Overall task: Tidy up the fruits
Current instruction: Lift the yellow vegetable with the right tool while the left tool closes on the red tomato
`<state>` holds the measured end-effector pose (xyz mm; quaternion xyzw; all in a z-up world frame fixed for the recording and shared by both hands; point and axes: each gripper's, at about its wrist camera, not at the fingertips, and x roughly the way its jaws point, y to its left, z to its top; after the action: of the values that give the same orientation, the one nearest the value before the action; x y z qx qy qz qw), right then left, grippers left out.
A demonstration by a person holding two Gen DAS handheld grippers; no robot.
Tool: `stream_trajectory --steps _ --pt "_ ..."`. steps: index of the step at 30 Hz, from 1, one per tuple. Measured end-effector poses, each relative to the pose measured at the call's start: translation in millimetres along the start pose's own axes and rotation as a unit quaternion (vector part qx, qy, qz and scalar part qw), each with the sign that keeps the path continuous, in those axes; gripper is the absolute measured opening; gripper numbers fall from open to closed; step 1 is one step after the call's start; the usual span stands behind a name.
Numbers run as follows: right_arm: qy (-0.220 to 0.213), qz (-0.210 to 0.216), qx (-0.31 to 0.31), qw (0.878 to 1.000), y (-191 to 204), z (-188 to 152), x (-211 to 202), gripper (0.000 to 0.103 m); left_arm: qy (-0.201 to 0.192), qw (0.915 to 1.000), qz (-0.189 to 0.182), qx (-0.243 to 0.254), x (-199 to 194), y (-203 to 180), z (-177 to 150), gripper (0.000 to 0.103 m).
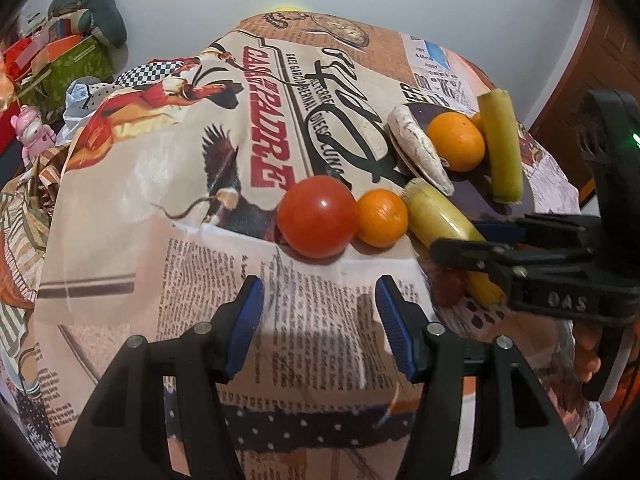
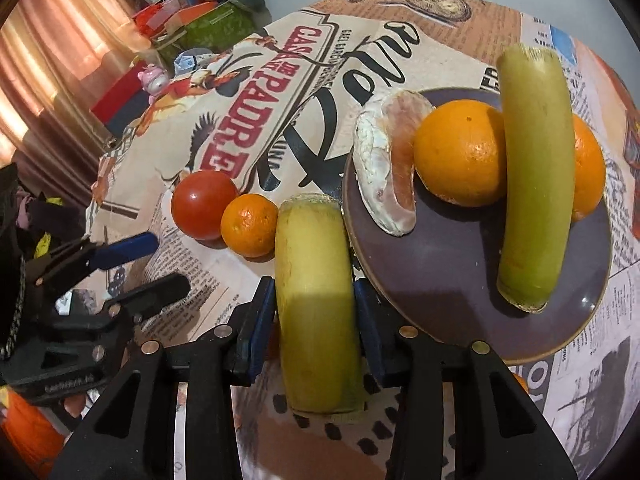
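Jaws, right gripper [image 2: 315, 300]: clamping the yellow banana piece [image 2: 316, 300] at mid-length — left gripper [image 1: 320, 320] standing apart, holding nothing.
Location: lying on the worktop [image 2: 208, 300], touching the purple plate [image 2: 460, 280].
Handling: light, soft, bruising easily — mid-body grip is looking sound.

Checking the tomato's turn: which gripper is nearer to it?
Left. The left gripper hangs open just short of the tomato; the right gripper grips a banana piece beyond the mandarin.

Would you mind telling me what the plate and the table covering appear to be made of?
The plate looks like glazed ceramic: smooth purple surface with soft sheen and a pale bare rim. The table covering seems printed woven fabric, matte, with creases and folds.
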<state>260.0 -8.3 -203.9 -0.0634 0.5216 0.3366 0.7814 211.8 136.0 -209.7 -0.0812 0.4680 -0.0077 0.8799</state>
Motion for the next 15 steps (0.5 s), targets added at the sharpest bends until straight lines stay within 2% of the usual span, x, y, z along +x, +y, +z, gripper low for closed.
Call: stream_trajectory --steps 9,15 --pt "-0.041 0.004 0.0 0.999 0 -6 -28 0.036 -0.029 0.9995 0.0 -0.011 6 3 19 0.058" --pt "-0.074 -0.004 0.009 0.997 -8 -4 -52 0.036 -0.033 0.9994 0.002 -0.011 16 1 31 0.058"
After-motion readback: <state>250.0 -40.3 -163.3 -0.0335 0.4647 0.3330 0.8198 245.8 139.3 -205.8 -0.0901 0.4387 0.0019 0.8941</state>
